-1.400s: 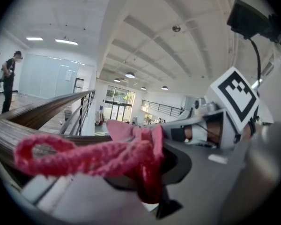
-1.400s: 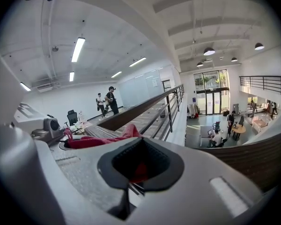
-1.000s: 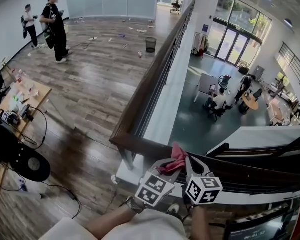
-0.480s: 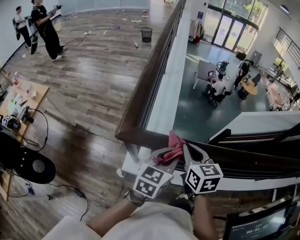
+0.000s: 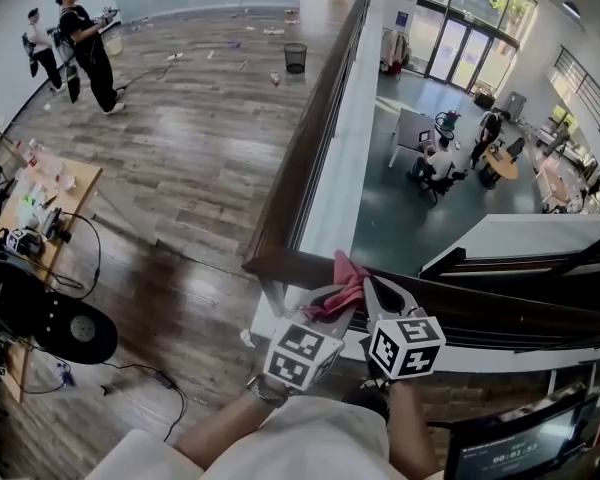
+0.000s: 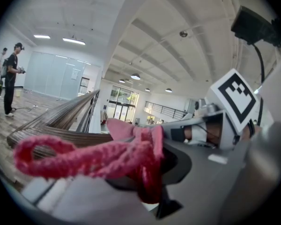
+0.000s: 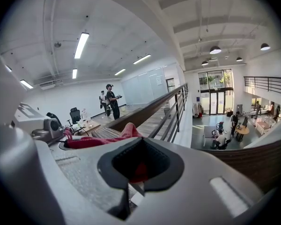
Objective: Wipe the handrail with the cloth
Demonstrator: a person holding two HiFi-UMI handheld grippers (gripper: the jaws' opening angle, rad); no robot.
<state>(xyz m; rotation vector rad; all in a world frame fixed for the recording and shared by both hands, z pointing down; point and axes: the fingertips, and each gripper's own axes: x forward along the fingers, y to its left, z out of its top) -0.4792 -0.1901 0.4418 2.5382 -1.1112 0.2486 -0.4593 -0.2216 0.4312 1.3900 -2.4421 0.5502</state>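
On the corner of the dark wooden handrail [image 5: 298, 173] we see the pink cloth [image 5: 342, 280], bunched up and lying on the rail's top. Our left claw [image 5: 330, 298] is clamped on it, with folds spilling over both jaws. Our right claw [image 7: 140, 168] sits just beside it, its jaws drawn together with only a speck of red showing in the hollow between them. Left of the rail, the wooden floor [image 5: 180, 168] stretches away to a black bin [image 5: 295, 56] and two standing people [image 5: 85, 43]. A cluttered tabletop [image 5: 75, 183] stands at far left.
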